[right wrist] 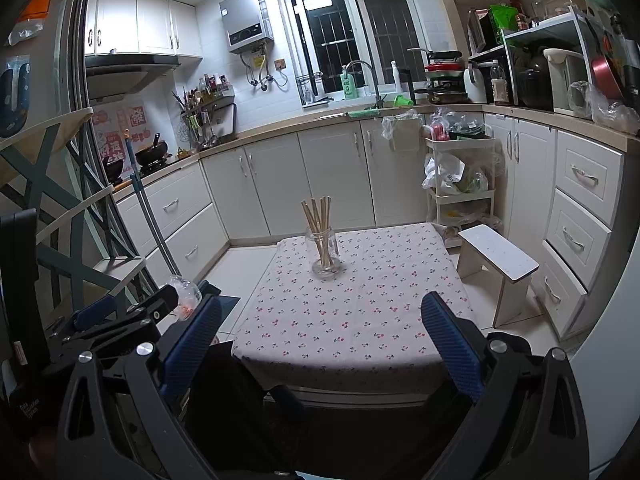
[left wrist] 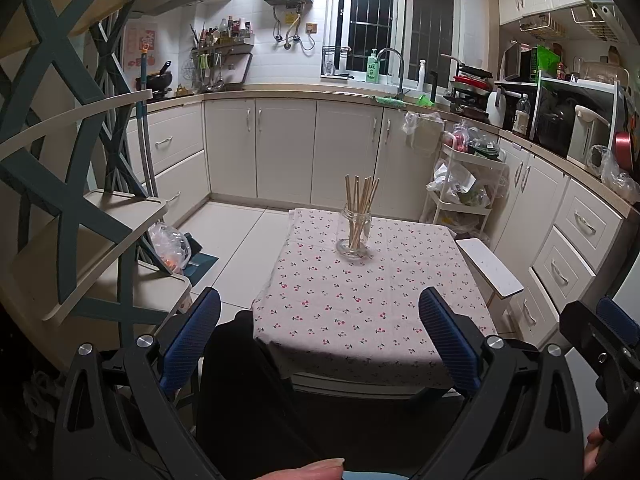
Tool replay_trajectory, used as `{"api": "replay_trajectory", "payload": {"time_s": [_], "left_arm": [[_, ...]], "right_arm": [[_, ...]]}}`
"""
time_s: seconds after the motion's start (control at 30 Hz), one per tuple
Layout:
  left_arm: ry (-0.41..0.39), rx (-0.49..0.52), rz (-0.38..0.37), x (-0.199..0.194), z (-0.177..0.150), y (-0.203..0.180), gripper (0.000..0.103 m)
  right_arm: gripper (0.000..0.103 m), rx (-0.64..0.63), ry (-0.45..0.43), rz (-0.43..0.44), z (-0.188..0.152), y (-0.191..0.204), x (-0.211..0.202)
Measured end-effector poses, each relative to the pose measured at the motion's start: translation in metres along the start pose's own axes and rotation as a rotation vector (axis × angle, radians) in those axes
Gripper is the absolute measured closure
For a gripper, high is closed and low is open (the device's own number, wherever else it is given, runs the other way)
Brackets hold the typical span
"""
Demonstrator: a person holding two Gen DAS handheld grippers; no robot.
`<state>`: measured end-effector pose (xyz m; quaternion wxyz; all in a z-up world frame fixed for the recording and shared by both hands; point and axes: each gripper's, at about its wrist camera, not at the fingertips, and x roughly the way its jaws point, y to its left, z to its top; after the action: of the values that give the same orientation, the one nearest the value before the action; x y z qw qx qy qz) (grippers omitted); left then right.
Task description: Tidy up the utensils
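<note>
I find the left tool [left wrist: 320, 340] with its blue ribbed fingers [left wrist: 192, 344] spread wide and nothing between them. The right tool [right wrist: 322, 344] stands the same: fully parted, empty. Both hang short of the near edge of the bench [left wrist: 360, 320], a small square one under a white cloth printed with red cherries.

The task's thing, a bundle of pale wooden chopsticks [left wrist: 360, 204], stands upright and fanned in a clear glass jar [left wrist: 354, 240]. From the left wrist view the jar sits at about 12 o'clock, toward the far half of the cloth; from the right wrist view it lies nearer 11 o'clock [right wrist: 325, 256]. Both tools are well apart from it. I see no loose utensil on the cloth.

Judgement: with every visible stick in the jar and both tools idle, this reads either as the task's close or as its very start (the frames alone do not settle which). No grasp is in hand.

If work remains, the next move calls for one tool to reach forward over the cloth to the jar. The other should steady the glass low on its wall, since it may slide on the fabric. The sticks lean at differing angles, so a pinch near their tops must single one out cleanly.
</note>
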<state>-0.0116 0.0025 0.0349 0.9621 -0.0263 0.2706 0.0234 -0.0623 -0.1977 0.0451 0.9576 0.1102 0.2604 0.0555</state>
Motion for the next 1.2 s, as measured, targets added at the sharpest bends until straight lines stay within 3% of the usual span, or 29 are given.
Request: {"api": "replay_trajectory", "payload": {"time_s": [0.93, 1.2], "left_arm": [[-0.018, 0.003, 0.005, -0.007, -0.004, 0.002, 0.008], [0.013, 0.022, 0.017, -0.003, -0.003, -0.001, 0.008]], "right_arm": [[0.007, 0.005, 0.011, 0.007, -0.007, 0.008, 0.002], [0.007, 0.008, 0.014, 0.007, -0.011, 0.008, 0.004]]}}
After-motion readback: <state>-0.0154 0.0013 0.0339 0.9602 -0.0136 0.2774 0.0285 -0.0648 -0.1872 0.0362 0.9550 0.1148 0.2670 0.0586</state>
